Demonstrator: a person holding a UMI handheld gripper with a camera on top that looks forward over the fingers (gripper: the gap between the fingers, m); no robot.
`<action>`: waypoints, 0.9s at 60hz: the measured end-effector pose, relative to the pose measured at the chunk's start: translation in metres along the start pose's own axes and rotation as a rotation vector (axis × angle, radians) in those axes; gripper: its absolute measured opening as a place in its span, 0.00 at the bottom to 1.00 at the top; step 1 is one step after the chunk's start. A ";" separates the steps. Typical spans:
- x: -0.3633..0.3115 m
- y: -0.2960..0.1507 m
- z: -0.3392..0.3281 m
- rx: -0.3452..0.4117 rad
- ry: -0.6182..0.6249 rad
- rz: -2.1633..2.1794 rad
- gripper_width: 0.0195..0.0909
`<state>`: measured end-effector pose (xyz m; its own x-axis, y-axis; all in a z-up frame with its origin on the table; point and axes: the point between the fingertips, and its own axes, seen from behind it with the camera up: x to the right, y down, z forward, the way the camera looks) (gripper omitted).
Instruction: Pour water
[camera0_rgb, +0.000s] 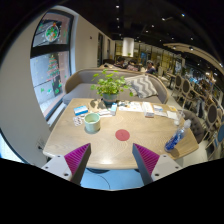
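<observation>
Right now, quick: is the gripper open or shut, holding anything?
Gripper: open, holding nothing; wooden table and green cup lie beyond its fingers.

The tool hangs open before a table bearing a green cup and blue bottle

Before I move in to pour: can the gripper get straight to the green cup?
Probably yes. The gripper is open, and the cup stands beyond the fingers on the table, with nothing between.
</observation>
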<state>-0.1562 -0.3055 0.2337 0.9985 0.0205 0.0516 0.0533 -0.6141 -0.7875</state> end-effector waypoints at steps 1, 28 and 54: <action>0.002 0.001 0.000 -0.002 0.004 0.003 0.93; 0.210 0.079 0.042 -0.016 0.077 0.057 0.93; 0.374 0.080 0.160 0.092 0.065 0.099 0.92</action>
<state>0.2236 -0.2207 0.0917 0.9959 -0.0897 0.0086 -0.0409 -0.5352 -0.8437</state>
